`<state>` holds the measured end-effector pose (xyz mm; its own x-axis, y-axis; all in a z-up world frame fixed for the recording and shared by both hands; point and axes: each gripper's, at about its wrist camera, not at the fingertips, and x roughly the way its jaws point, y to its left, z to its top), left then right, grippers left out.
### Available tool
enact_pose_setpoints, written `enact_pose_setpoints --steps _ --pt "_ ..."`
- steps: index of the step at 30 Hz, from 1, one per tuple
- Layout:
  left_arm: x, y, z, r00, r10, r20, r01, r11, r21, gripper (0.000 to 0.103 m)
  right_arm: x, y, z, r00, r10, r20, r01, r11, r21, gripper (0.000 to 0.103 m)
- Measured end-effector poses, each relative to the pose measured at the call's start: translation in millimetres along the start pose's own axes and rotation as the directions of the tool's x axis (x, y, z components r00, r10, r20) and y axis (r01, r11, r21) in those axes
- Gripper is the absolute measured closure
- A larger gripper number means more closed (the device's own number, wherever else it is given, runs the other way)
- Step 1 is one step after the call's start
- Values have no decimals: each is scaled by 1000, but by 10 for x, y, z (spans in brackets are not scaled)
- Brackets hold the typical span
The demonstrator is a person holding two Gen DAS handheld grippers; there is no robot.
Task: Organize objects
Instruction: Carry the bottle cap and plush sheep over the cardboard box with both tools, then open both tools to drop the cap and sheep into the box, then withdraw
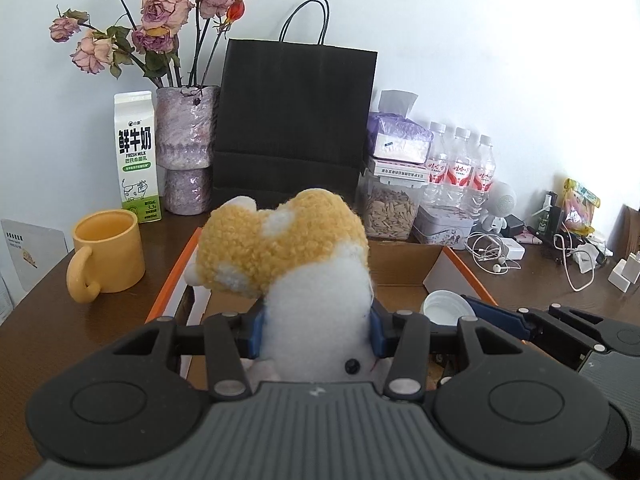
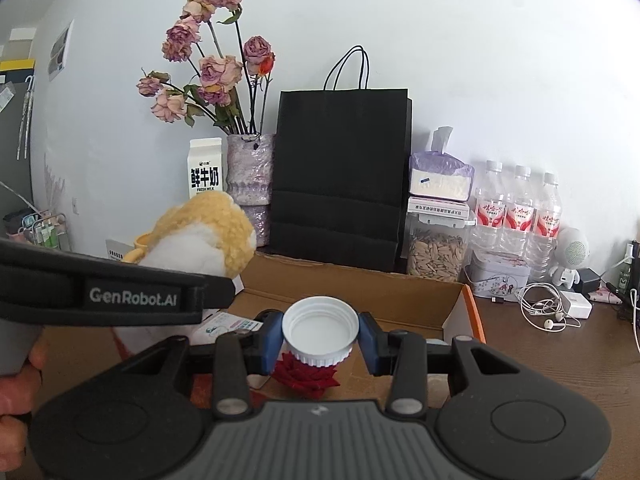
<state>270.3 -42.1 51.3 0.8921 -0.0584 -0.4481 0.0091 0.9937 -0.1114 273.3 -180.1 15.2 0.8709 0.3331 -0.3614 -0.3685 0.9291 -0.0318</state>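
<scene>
My left gripper [image 1: 316,332] is shut on a plush toy [image 1: 296,256], yellow-orange on top with a white belly, held upside down above an open cardboard box [image 1: 400,264] with orange edges. In the right wrist view the same toy [image 2: 200,236] and the left gripper's side show at the left. My right gripper [image 2: 320,338] is shut on a white ribbed cap [image 2: 320,330] that sits on something dark red [image 2: 308,376], over the box [image 2: 360,296]. The cap [image 1: 446,306] also shows at the right of the left wrist view.
Along the wall stand a milk carton [image 1: 138,156], a purple vase of dried roses [image 1: 186,148], a black paper bag [image 1: 294,120], a tissue pack [image 1: 400,140], a jar of seeds [image 1: 390,212], three water bottles [image 1: 460,168] and a tin [image 1: 442,226]. A yellow mug [image 1: 106,252] stands left; earphones and chargers [image 1: 496,252] lie right.
</scene>
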Motion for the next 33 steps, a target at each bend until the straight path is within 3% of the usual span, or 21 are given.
enact_pose_setpoints --steps 13,24,25,27,28,29,31,33 --pt "646 -72 137 998 -20 -65 18 999 -31 54 560 -269 7 998 -21 -61 22 1000 22 64" --pt "893 -75 121 994 -18 -108 16 1000 -16 54 791 -404 -13 995 -24 -97 26 999 20 64" --pt "894 -71 117 994 -18 -108 17 1000 -16 52 795 -412 -13 995 -26 -101 28 999 21 64" --pt "883 -58 101 995 -14 -100 13 1000 -14 32 803 -423 -20 993 -25 -116 28 999 25 63" --pt "866 -50 93 996 -7 -87 6 1000 -15 3 799 -428 -27 993 -23 -118 27 999 32 55" --pt "833 -48 89 998 10 -59 -11 1000 -15 0 789 -429 -32 993 -25 -116 30 999 38 34" --pt "791 -55 100 999 24 -37 -24 1000 0 0 756 -410 -32 994 -52 -94 55 998 28 7" --pt "760 -40 114 999 18 -30 -19 1000 -8 0 732 -414 -18 995 -58 -85 61 998 32 3"
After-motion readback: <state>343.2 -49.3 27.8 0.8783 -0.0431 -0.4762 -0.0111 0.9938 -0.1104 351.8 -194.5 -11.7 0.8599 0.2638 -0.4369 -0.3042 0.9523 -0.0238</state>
